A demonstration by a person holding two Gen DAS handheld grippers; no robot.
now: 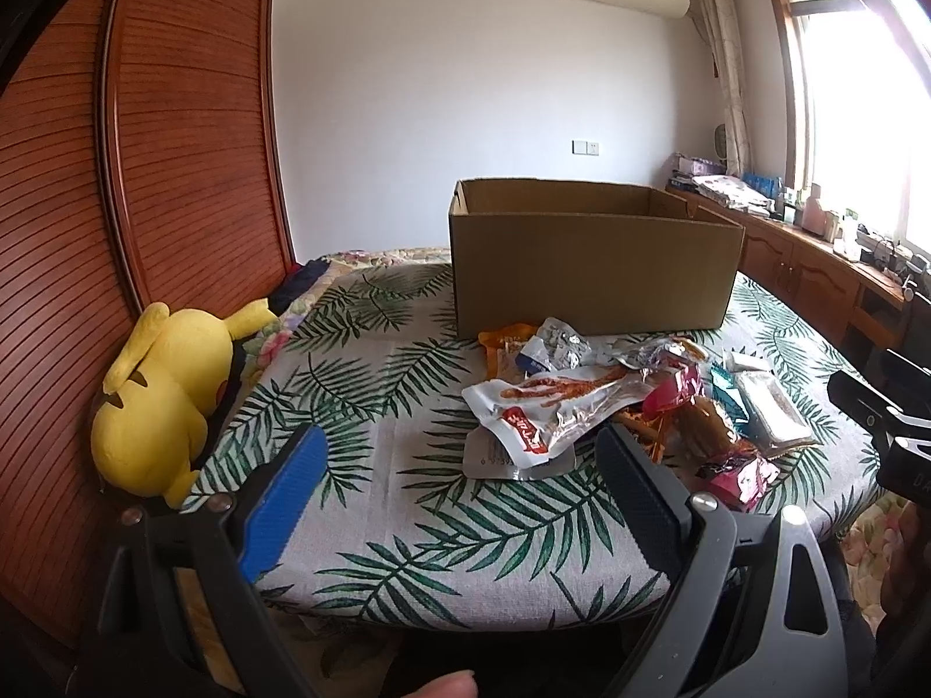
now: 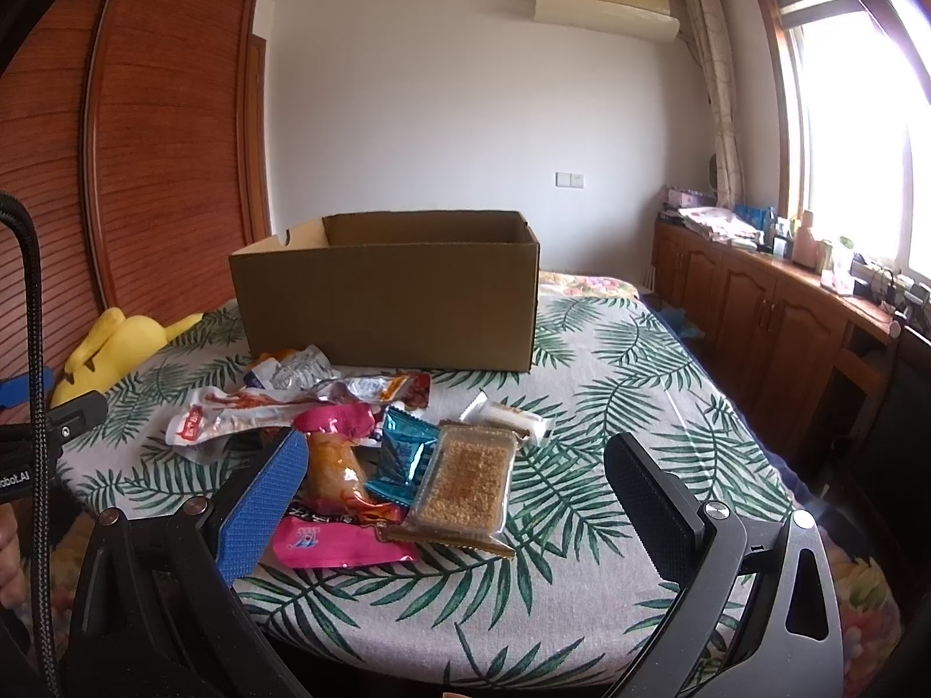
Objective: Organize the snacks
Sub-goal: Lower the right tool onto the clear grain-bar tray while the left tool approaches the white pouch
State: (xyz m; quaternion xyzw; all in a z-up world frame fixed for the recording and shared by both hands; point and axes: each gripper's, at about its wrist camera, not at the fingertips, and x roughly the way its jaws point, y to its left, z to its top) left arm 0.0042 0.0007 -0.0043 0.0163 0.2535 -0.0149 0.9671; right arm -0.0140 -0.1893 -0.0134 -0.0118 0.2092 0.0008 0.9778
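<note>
Crinkled foil snacks heaped | cardboard box open, behind

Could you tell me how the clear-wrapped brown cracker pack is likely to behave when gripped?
The cracker pack lies flat and holds a slab shape, so probably stiff. Its glossy clear wrap may slip. The contents look crumbly, so hard squeezing could crack them.
</note>
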